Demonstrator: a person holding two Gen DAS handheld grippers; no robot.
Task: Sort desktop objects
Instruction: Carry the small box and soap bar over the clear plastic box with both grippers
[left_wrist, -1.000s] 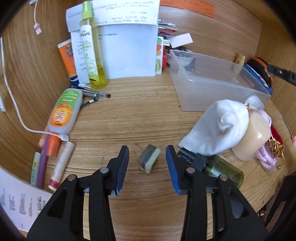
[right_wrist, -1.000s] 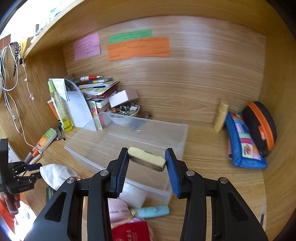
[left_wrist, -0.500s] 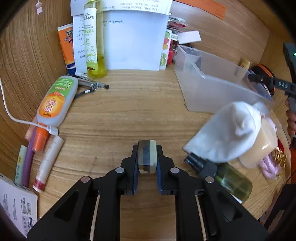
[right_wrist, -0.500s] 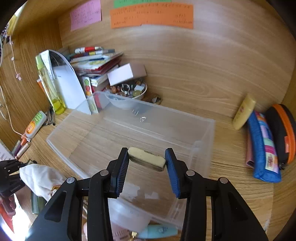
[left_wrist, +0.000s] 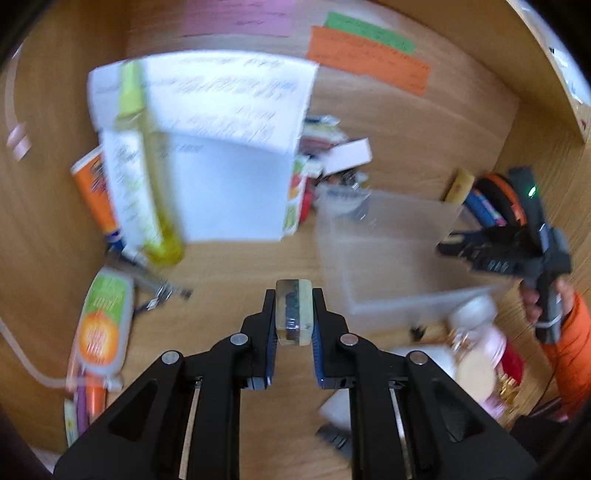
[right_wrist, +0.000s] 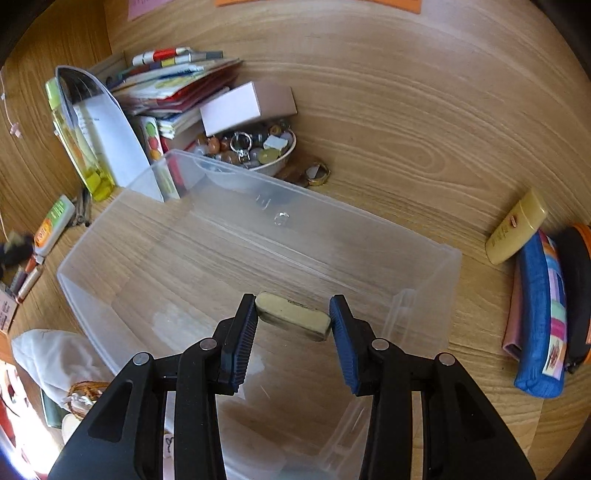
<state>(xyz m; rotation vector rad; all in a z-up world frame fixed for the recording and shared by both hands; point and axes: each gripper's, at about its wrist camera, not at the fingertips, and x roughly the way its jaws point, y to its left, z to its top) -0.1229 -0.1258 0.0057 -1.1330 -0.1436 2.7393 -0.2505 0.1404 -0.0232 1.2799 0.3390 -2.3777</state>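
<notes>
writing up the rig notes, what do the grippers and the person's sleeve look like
Both grippers, left and right, are matte black linkage frames with silver pivot pins and blue ribbed pads on the fingers. Seen from the left wrist, the right gripper's body shows a small green light, and the sleeve is orange.

Desk (right_wrist: 424, 155): light wood, visible grain.
Back wall (left_wrist: 443, 122): same wood panel.
Light: bright daylight at near left.

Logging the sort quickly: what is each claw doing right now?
Left claw: closed on a small eraser block.
Right claw: closed on a cream eraser, over the clear bin.
</notes>
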